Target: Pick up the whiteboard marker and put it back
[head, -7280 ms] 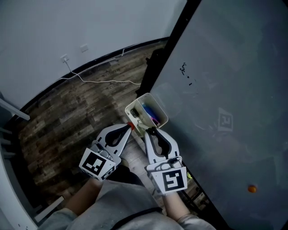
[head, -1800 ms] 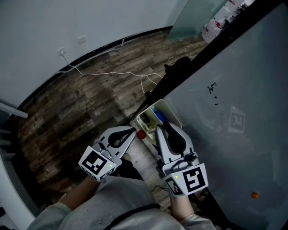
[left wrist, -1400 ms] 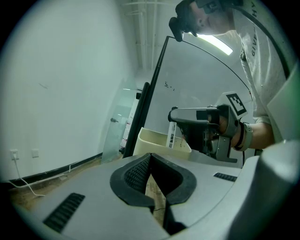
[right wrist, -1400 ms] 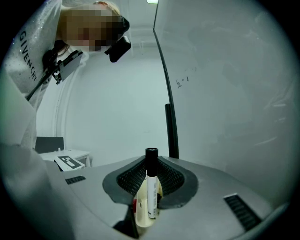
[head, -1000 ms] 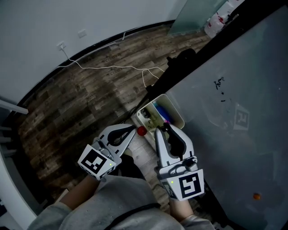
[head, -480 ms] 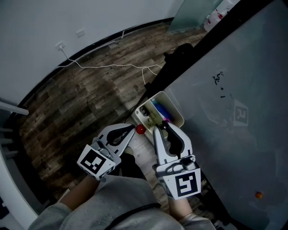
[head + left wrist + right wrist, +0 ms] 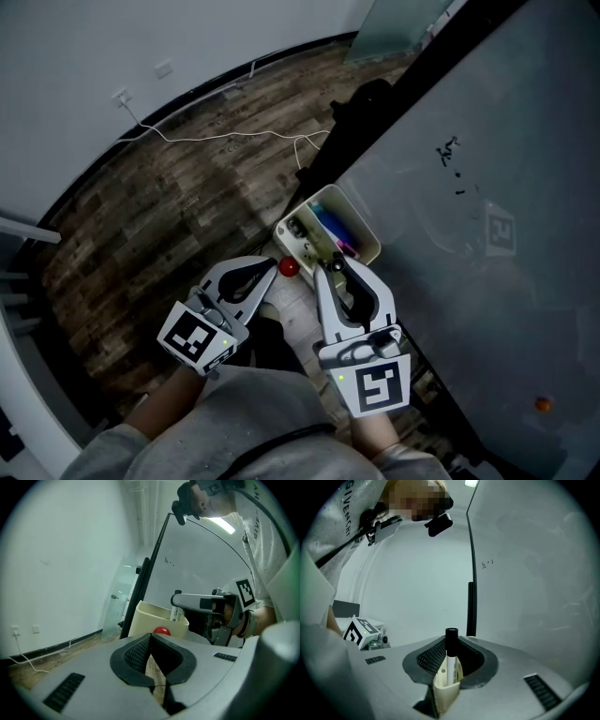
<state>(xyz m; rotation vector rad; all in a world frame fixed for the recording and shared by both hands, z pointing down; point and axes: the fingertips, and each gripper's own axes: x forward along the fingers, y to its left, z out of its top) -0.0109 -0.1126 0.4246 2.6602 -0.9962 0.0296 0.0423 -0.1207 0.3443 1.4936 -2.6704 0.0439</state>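
Moved: right gripper (image 7: 329,264) barely shifted, stays at bin (image 7: 352,216) rim.
Right: clamped on upright marker (image 7: 451,660).
Left: left gripper (image 7: 270,268) jaws together, empty.

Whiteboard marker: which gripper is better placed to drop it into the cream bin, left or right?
Right. The right gripper has its jaws shut on the whiteboard marker, upright just over the cream bin. The left gripper is shut on nothing, beside the bin.

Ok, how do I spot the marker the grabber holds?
Find the grey whiteboard, then the cream tub against its black frame. The marker stands upright in it, clamped by the right gripper: white barrel, black cap, unlike the blue and purple pens inside.
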